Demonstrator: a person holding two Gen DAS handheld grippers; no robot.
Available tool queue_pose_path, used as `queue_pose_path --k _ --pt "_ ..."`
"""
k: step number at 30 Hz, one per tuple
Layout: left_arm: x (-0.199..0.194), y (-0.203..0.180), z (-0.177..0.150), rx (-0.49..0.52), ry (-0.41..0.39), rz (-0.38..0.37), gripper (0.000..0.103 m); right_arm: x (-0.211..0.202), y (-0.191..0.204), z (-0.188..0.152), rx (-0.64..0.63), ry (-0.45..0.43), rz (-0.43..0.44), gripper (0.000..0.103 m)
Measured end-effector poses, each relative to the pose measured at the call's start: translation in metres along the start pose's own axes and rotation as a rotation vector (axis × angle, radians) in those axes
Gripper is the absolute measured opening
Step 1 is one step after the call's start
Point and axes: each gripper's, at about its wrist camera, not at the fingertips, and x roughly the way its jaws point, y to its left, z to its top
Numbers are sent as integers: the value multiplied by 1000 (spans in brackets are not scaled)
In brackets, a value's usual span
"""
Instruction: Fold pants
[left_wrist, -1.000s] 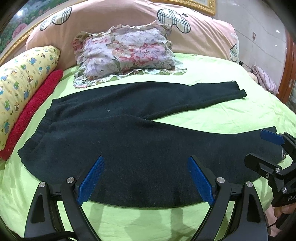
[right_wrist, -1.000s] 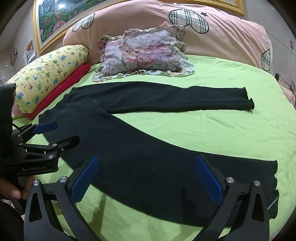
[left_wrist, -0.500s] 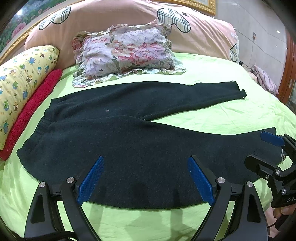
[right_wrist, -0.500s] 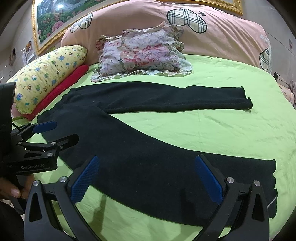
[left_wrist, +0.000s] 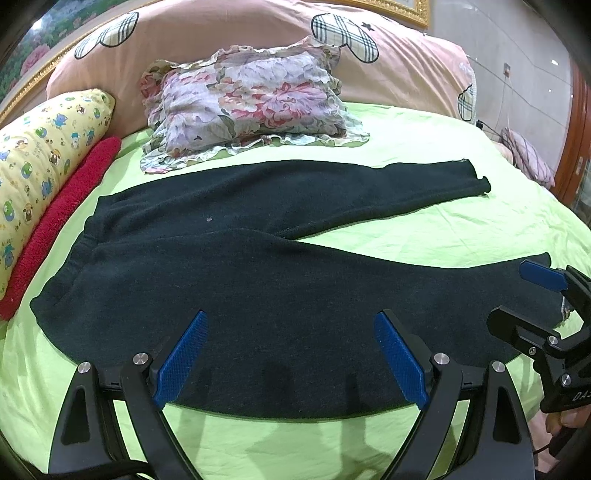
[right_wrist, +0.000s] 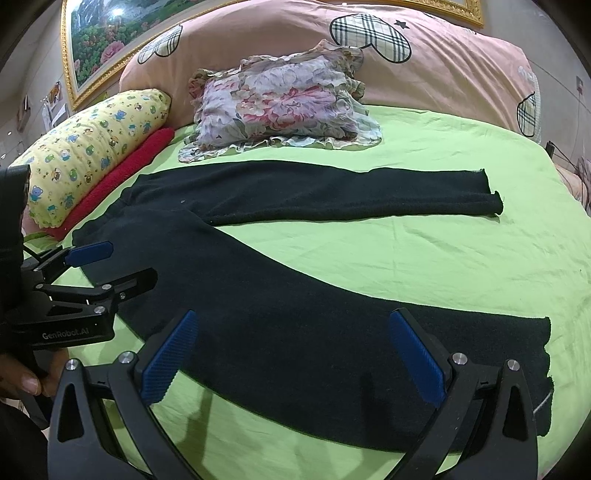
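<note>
Barely anything has shifted: pants (left_wrist: 280, 295) still flat, my left gripper (left_wrist: 291, 360) and right gripper (right_wrist: 291, 360) still spread wide, folding unstarted.

Evenly bright, diffuse overhead light. Soft shadows on green sheet (left_wrist: 280, 443) beneath finger frames. Glare on framed painting (right_wrist: 110, 22). Strong fisheye curvature, dark vignetted corners. Sharp centrally, softer toward edges.

Pants (left_wrist: 258, 280) lie spread on the bed sheet (left_wrist: 424, 236), a pillow (left_wrist: 243, 99) behind them.
</note>
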Motion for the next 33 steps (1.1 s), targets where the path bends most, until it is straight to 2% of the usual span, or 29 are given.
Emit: queue_pose_path --k 21,26,33 --pt "8 -6 10 12 17 -9 93 4 -13 11 30 13 -7 103" --pt "17 -3 28 2 20 -20 93 6 -29 26 69 9 -19 103" --pt "48 -5 68 49 53 -61 93 16 -62 53 136 16 -42 103"
